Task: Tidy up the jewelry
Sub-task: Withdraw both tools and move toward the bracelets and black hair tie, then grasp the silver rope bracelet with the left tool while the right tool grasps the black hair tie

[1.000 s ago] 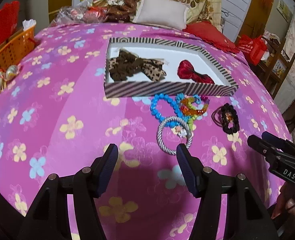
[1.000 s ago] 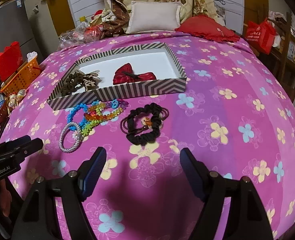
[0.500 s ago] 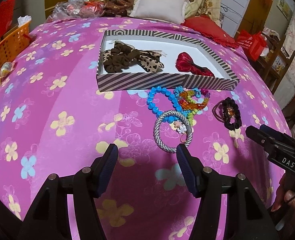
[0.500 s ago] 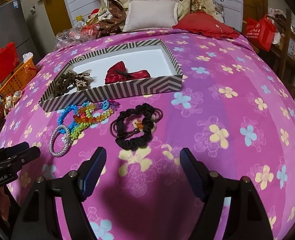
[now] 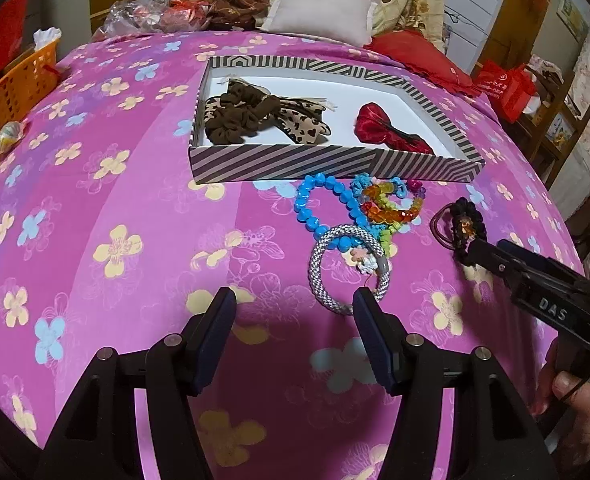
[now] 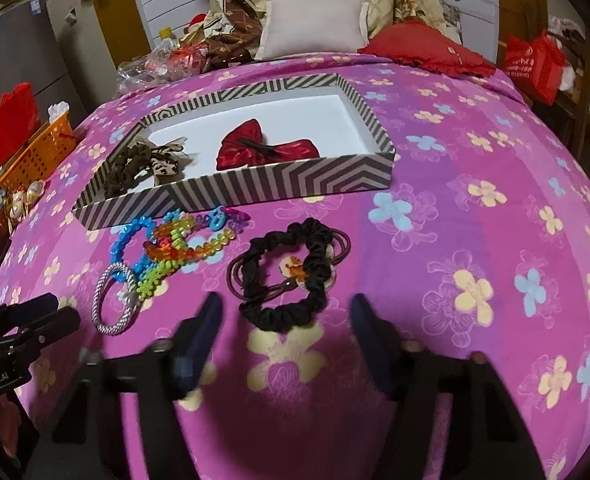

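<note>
Both closer than a second ago: right gripper [image 6: 283,328] spread around black scrunchie [image 6: 291,276], left gripper [image 5: 291,320] spread before grey bracelet [image 5: 349,270]; both items on bed beside striped box [image 5: 335,164], pickups probably next

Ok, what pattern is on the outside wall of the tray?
Black-and-white stripes, meeting in chevrons, on the tray; clearest in the right wrist view.

White letters reading "DAS" mark the side of the right hand-held gripper [image 5: 473,254], seen from the left wrist. The left hand-held gripper [image 6: 61,314] bears "GenRobot.AI", partly cut off. Print on the red bag [image 6: 531,66] is illegible.
</note>
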